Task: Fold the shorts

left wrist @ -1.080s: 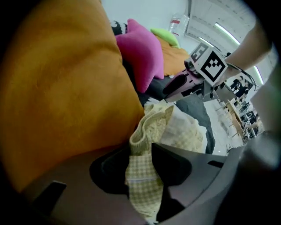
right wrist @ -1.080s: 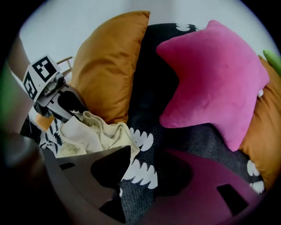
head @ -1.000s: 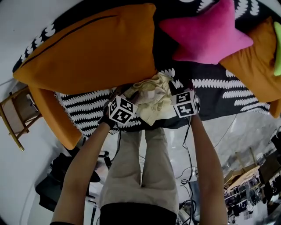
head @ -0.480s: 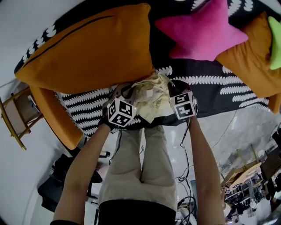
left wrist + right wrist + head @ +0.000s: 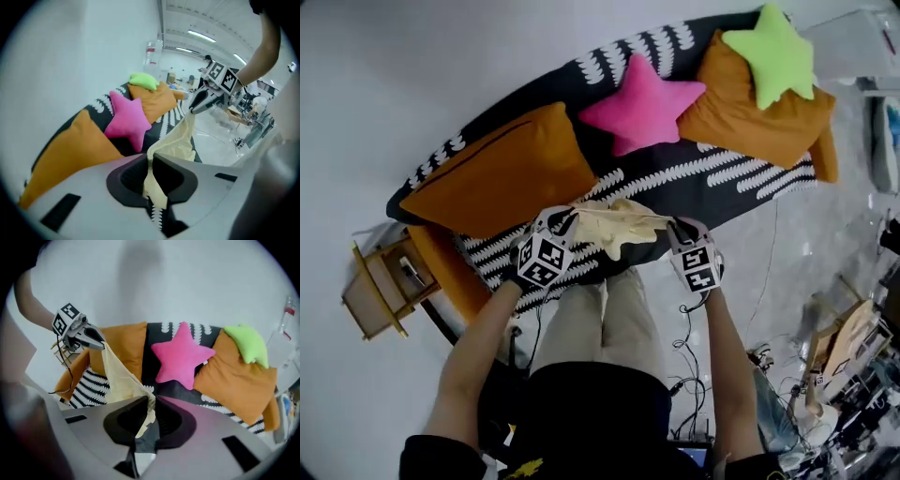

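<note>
**Both claws hold up the shorts**

The left claw (image 5: pixel 569 217) and the right claw (image 5: pixel 674 226) have just been closing. Each one now pinches an edge of the shorts (image 5: pixel 619 225) tight. To do this step well, I think both claws should stay squeezed, keep level, and pull apart gently until the cloth hangs flat. The shorts are pale yellow and thin. They stretch from claw to claw and sag, crumpled, in the middle, up in the air over the front edge of the sofa (image 5: pixel 741 187).
</note>
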`<action>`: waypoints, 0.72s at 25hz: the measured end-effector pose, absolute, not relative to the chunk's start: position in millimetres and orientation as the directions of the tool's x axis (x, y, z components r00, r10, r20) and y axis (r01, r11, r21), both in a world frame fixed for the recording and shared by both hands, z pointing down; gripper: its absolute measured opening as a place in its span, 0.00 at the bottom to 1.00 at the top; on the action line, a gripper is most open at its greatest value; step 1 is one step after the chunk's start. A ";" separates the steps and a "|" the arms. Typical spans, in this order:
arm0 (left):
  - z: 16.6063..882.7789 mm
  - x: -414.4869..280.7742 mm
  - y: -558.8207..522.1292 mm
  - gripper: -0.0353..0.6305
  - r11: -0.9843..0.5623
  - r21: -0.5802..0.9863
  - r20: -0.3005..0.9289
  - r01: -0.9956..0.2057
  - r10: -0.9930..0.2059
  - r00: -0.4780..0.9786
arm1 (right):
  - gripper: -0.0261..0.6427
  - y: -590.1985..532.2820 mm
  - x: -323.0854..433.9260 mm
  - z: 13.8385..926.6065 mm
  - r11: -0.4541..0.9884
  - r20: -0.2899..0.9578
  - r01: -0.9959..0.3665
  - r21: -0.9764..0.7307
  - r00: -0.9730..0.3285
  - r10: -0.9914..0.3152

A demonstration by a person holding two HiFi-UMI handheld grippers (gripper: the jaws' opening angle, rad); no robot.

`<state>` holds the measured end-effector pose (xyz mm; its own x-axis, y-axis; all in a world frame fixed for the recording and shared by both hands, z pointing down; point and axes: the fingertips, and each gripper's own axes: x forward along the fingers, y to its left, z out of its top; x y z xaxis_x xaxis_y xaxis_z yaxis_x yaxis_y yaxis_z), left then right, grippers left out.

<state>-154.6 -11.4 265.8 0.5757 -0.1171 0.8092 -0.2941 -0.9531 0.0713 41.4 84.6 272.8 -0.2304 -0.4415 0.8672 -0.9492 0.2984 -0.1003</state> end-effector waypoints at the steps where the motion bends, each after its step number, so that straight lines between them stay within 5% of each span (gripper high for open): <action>1: 243.8 -143.1 -12.5 0.12 -0.966 0.057 0.796 -0.253 -0.109 0.595 | 0.14 88.5 49.7 246.8 0.289 0.864 -0.955 -0.065 -0.200 -0.463; 9: 115.8 -60.8 -24.4 0.12 -0.998 -0.061 0.721 -0.017 -0.055 0.691 | 0.13 112.0 112.1 92.4 0.226 0.805 -0.958 0.175 0.007 -0.593; 18: 68.9 104.8 -39.1 0.12 -0.970 -0.209 0.679 0.124 -0.052 0.732 | 0.13 137.2 236.9 39.9 0.143 0.756 -0.945 0.295 0.139 -0.640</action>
<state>104.8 -39.1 68.9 0.7318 -0.0525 0.6795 0.1244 -0.9700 -0.2089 236.9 137.2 39.9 0.1392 -0.6396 0.7560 -0.9447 0.1433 0.2951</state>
